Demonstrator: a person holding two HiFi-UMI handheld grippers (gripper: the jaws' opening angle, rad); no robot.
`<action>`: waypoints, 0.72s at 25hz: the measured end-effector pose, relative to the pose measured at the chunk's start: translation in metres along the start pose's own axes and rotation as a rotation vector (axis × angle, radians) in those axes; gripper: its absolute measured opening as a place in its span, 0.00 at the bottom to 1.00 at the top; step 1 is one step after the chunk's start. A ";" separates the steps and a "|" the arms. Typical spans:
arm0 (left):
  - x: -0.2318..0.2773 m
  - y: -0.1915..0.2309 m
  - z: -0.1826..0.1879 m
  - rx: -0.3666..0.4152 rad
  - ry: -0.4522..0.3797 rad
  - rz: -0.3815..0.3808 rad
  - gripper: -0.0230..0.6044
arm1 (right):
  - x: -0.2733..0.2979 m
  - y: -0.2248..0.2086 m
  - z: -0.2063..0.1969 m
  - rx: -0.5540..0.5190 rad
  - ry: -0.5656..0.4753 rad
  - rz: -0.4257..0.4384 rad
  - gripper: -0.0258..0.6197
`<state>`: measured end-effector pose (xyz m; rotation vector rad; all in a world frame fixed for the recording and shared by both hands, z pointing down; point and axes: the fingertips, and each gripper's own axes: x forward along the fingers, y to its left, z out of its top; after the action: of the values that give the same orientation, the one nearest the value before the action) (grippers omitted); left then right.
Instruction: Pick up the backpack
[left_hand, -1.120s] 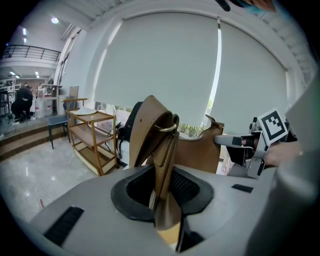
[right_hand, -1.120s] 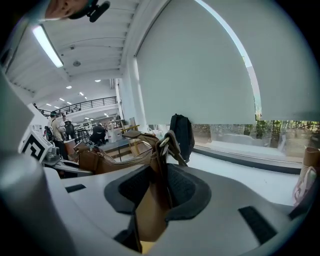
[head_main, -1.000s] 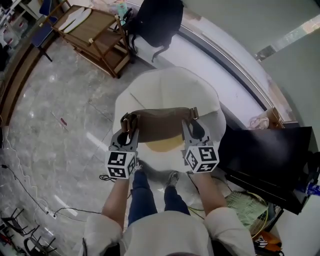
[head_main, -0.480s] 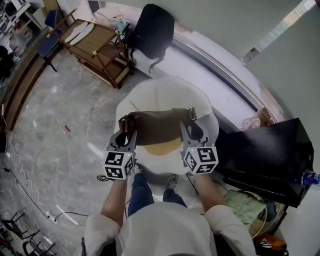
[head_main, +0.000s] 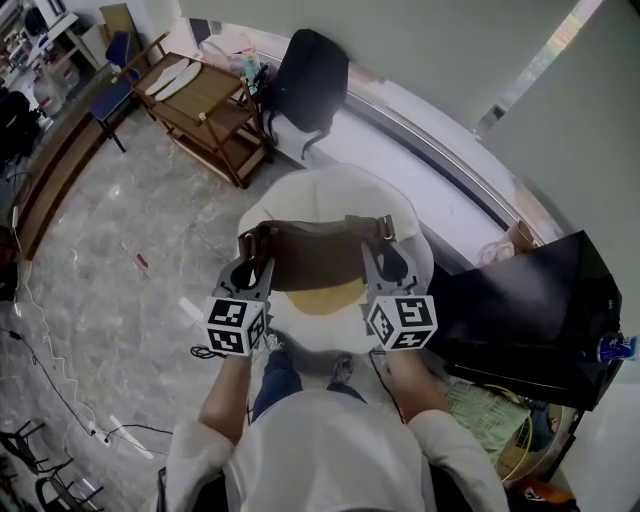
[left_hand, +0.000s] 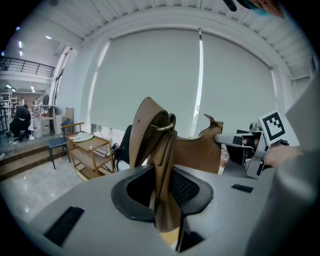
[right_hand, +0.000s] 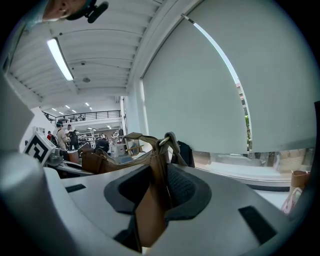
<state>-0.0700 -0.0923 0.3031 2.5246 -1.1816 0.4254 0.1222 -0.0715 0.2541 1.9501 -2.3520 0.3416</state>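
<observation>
A brown leather bag (head_main: 320, 255) hangs stretched between my two grippers above a round white seat (head_main: 330, 190). My left gripper (head_main: 256, 250) is shut on the bag's left strap end (left_hand: 159, 165), which runs up between the pads to a metal ring. My right gripper (head_main: 386, 240) is shut on the right strap end (right_hand: 152, 195) in the same way. In the left gripper view the bag's body (left_hand: 197, 152) reaches across to the right gripper (left_hand: 250, 145). A yellow patch (head_main: 320, 294) shows just below the bag.
A black backpack (head_main: 312, 75) leans on the window ledge behind the seat. A wooden trolley (head_main: 205, 100) stands at the back left. A large black flat case (head_main: 520, 310) lies to the right. Cables (head_main: 60, 390) trail over the marble floor at the left.
Both grippers have risen together with the brown bag held between them, away from the white seat. Their grip on the strap ends looks the same.
</observation>
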 end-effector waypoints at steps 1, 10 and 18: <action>-0.004 -0.001 0.003 0.005 -0.006 0.000 0.19 | -0.004 0.002 0.004 -0.001 -0.006 0.003 0.23; -0.029 -0.021 0.020 0.037 -0.036 -0.007 0.18 | -0.035 0.009 0.025 -0.001 -0.054 0.005 0.23; -0.045 -0.033 0.037 0.064 -0.068 -0.004 0.18 | -0.051 0.012 0.045 -0.012 -0.095 0.018 0.23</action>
<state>-0.0672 -0.0571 0.2465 2.6153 -1.2052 0.3851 0.1243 -0.0303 0.1994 1.9834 -2.4238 0.2400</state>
